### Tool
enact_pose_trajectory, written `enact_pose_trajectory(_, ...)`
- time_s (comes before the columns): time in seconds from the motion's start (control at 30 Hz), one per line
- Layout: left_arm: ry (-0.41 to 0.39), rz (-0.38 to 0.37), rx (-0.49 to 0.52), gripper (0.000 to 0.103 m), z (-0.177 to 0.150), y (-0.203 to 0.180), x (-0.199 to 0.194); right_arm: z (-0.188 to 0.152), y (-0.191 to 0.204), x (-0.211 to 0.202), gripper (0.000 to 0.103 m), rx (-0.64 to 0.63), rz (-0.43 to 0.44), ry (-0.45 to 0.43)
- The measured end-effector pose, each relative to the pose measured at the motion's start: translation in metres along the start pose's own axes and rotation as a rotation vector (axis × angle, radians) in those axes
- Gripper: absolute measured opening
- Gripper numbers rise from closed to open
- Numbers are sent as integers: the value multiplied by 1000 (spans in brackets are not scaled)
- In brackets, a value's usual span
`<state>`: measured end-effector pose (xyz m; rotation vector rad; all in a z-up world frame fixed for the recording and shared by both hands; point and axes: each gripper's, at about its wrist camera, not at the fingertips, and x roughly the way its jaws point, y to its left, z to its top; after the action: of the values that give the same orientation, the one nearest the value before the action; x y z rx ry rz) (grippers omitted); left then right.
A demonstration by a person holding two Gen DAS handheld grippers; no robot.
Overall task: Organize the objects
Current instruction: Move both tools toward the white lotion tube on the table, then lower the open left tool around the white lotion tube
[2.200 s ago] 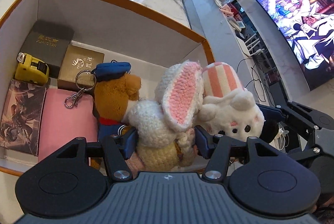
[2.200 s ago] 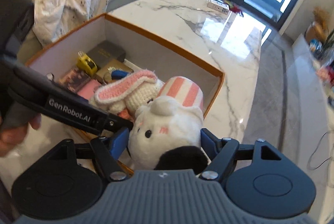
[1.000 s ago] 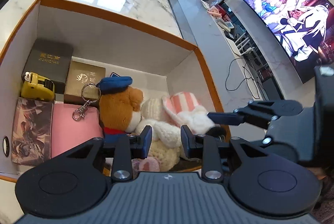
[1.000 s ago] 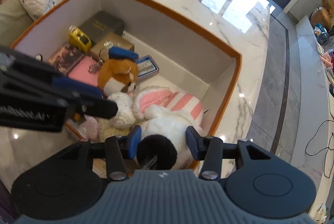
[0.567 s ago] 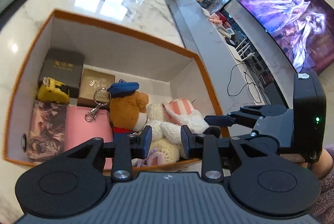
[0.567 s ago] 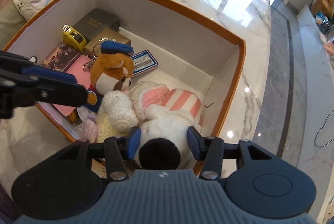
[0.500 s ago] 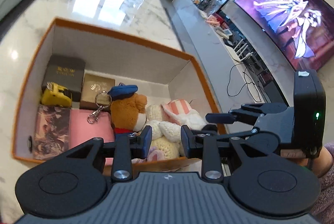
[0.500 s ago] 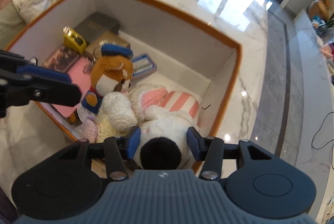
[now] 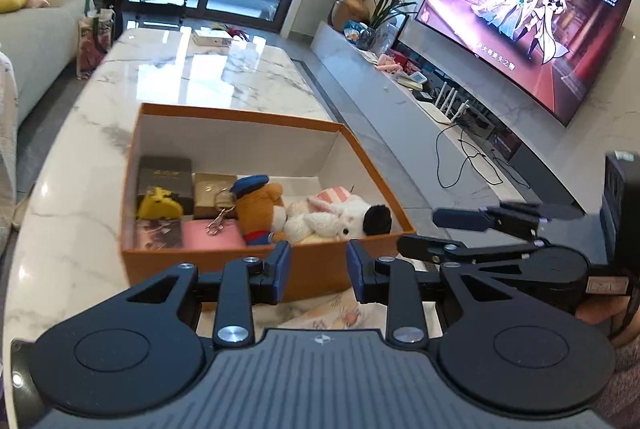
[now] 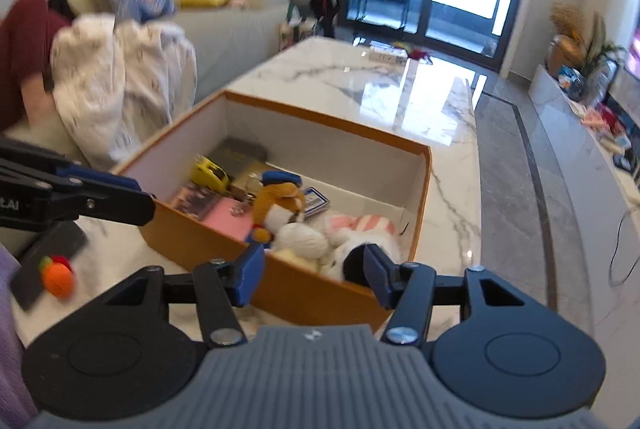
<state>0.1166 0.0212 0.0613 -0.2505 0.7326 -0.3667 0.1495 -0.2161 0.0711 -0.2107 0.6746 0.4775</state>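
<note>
the near wall of the orange box [image 9: 224, 261] hides the lower part of the brown bear plush [image 9: 260, 213] and the white plush [image 9: 340, 217] at 6 o'clock. in the right wrist view the left gripper [image 10: 80, 195] is cut off at 9 o'clock, and the sofa [image 10: 224, 25] and blanket [image 10: 120, 85] at 10 o'clock are blurred. print on the dark box [image 9: 165, 173] is too small to read. the tv [image 9: 528, 41] is cut off at 2 o'clock.

We are counting one orange box [image 9: 224, 261], three plush toys: a capped bear [image 9: 258, 209], a crocheted rabbit [image 10: 300, 237], a white bunny [image 9: 344, 215]; one yellow tape measure [image 9: 159, 207] and two small gift boxes [image 9: 165, 175].
</note>
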Motion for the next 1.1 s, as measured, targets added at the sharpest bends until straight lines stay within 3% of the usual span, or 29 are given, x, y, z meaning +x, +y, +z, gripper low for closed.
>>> enact_pose_trajectory(0.13, -44, 2, 35, 36, -21, 0, -17, -33, 4, -12, 60, 129, 17, -43)
enact_pose_trajectory(0.23, -53, 23, 53, 49, -41, -2, -18, -61, 9, -11, 60, 204, -10, -75)
enact_pose_trajectory(0.37, -66, 37, 92, 53, -68, -5, -6, -92, 15, 0, 58, 255, -85, -65)
enact_pose_trajectory(0.5, -37, 71, 197, 60, -94, -16, 19, -113, 14, 12, 54, 259, -99, -39)
enact_pose_trajectory(0.73, 46, 155, 407, 62, -119, -41, 68, -131, 2, 26, 54, 324, -104, -16)
enact_pose_trajectory(1.1, 72, 242, 677, 66, -137, -65, 122, -127, -11, 51, 56, 388, -94, -3)
